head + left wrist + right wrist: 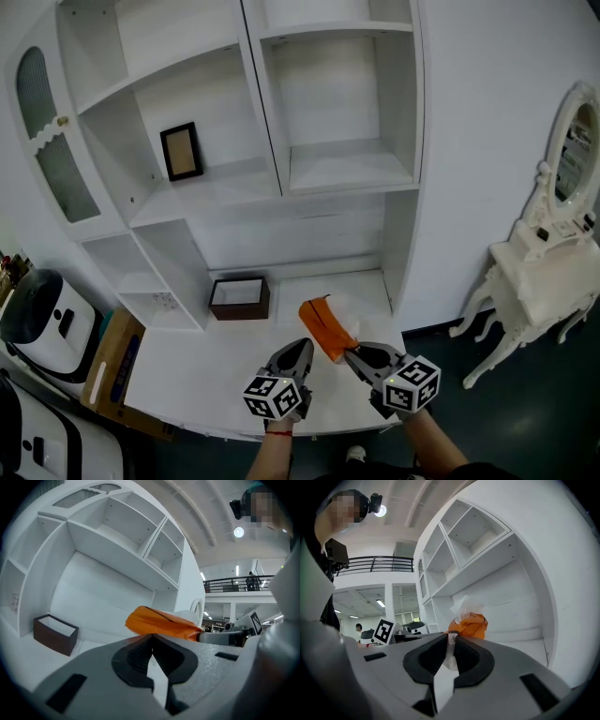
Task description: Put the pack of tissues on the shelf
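Observation:
The pack of tissues [323, 330] is orange with a white tissue sticking out of it. It hangs just above the white counter [206, 375], held at its near end. My right gripper [352, 354] is shut on the pack's wrapper edge; in the right gripper view the pack [471, 624] sits just past the clamped jaws [451, 637]. My left gripper [305, 347] is right beside the pack's left side, shut with nothing between its jaws. In the left gripper view the pack [159, 622] lies just beyond the closed tips [151, 638]. The white shelves [347, 169] rise behind.
A dark brown open box [239, 297] stands on the counter at the back left. A black picture frame [181, 151] leans on the left shelf. To the right stands a white dressing table with a mirror [544, 272]. A cardboard box [112, 361] and a white appliance [42, 319] sit at the left.

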Motion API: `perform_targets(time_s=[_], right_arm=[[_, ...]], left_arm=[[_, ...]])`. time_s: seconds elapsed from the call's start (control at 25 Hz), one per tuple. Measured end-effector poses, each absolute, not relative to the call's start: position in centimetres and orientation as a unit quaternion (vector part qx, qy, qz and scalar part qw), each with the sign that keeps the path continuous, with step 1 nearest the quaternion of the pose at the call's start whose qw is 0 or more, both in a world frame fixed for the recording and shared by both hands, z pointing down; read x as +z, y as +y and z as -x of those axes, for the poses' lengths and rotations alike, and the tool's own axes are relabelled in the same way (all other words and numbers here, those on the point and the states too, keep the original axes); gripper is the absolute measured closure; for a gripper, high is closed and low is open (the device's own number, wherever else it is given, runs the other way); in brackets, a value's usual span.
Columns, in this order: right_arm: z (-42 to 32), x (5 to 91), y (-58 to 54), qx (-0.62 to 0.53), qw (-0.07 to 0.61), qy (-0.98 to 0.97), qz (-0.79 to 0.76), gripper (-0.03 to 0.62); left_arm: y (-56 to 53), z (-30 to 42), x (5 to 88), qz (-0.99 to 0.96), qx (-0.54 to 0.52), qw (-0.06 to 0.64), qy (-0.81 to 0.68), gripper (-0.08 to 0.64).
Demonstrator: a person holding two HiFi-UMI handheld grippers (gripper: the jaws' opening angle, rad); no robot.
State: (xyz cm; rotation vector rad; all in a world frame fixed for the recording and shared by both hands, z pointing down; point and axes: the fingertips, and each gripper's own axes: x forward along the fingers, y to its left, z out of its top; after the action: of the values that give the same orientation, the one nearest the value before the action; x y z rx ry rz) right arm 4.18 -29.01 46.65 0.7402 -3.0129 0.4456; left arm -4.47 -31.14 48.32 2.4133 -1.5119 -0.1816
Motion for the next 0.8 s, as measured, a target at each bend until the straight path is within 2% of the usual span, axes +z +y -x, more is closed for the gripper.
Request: perform_targets(time_s=[0.52,0.8], right_arm=[[-3.2,39.6,-34.6,0.052,0.013,-0.974,-0.222,0.555],[0.5,36.6,-35.5,0.016,0.003,-0.984,-0.179,0.555]], left_arm=[[-37.0,4.4,39.8,-0.834,-0.065,0.073,-0.543,0.554],[-37.2,7.7,36.5,-0.817,-0.059,0.028,-0.572,0.554]])
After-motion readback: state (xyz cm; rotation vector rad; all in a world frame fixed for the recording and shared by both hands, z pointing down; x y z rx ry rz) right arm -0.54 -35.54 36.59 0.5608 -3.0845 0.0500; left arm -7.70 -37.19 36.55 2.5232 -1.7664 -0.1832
